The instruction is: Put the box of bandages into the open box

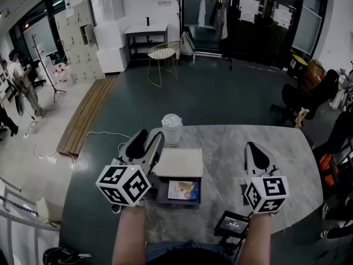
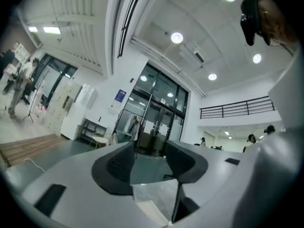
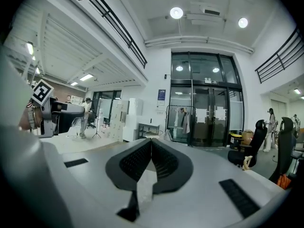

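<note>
The box of bandages [image 1: 183,190], printed in blue and orange, lies flat inside the dark open box [image 1: 163,194] in the middle of the marble table [image 1: 231,142]. The box's white-lined lid [image 1: 180,162] stands back behind it. My left gripper [image 1: 149,137] hovers just left of the lid, jaws apart and pointing away from me. In the left gripper view, my left gripper [image 2: 149,158] has nothing between its jaws. My right gripper [image 1: 255,148] is held over the table's right part. In the right gripper view, the right gripper [image 3: 151,145] is shut and empty.
A white lidded cup [image 1: 171,128] stands on the table just beyond the open box. A small black device with a screen [image 1: 233,223] sits at the front edge near my right arm. Past the table lie a dark floor, a wire chair [image 1: 163,54] and an office chair [image 1: 300,95].
</note>
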The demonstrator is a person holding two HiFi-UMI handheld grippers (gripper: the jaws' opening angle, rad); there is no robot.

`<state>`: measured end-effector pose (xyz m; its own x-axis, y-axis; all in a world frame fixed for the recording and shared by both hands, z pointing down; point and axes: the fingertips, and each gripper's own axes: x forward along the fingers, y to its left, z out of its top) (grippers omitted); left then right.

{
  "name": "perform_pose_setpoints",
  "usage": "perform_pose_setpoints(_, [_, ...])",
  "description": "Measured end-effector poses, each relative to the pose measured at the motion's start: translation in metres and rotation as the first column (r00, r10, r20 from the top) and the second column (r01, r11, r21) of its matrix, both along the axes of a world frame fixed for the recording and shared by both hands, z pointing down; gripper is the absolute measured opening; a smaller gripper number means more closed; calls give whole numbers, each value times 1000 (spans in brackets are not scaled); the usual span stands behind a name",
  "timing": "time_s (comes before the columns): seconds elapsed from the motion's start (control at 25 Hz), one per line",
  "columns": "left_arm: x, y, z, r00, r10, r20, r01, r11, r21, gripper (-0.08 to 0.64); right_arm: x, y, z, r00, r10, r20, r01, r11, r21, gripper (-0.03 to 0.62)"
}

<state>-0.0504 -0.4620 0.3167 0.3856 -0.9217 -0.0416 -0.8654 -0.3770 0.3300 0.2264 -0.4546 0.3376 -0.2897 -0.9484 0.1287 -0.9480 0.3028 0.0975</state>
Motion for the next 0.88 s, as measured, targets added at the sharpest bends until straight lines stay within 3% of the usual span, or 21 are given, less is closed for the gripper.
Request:
perform_pose_setpoints(0.2, [-39,13,-13,987,-151,62,145,985,98,12,-8,-2,-3,999,-23,39,22,1000,18,25])
perform_pose_setpoints(0.56, [-99,35,-25,962,-262,80,246,954,173,12,-22,-5,-10,997,-36,74,32,998,55,25])
perform_pose_setpoints(0.88, [-108,37,-29,953,-278,118,251,946,204,12,-21,-3,-16,999,-32,23,30,997,77,25])
